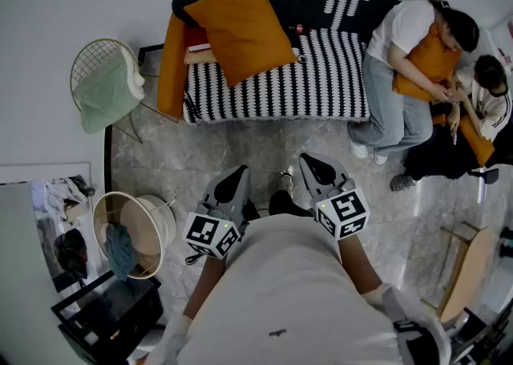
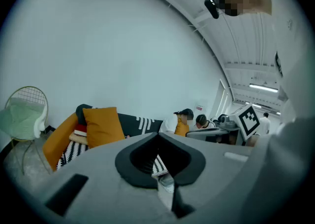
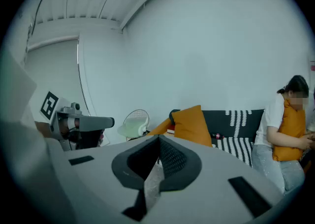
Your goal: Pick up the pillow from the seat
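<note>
Dim, even light — fisheye edges — w/ vignetting.

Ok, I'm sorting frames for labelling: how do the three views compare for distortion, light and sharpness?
Head view: strong fisheye curve, flat even light, pillow sharp. Left gripper view: round black vignette, ceiling lamp glares, close fingers soft. Right gripper view: same vignette, no glare, pillow clear, fingers blurred.

A white round wire chair (image 1: 88,58) holds a pale green cushion (image 1: 106,95). Just nearer the camera than the chair stands a cream round basket (image 1: 156,223) with a blue cloth (image 1: 120,249) inside. Far to the chair's right sit two people (image 1: 401,66). A light wooden stool (image 1: 465,263) stands far right of the chair too, closer to the camera.
</note>
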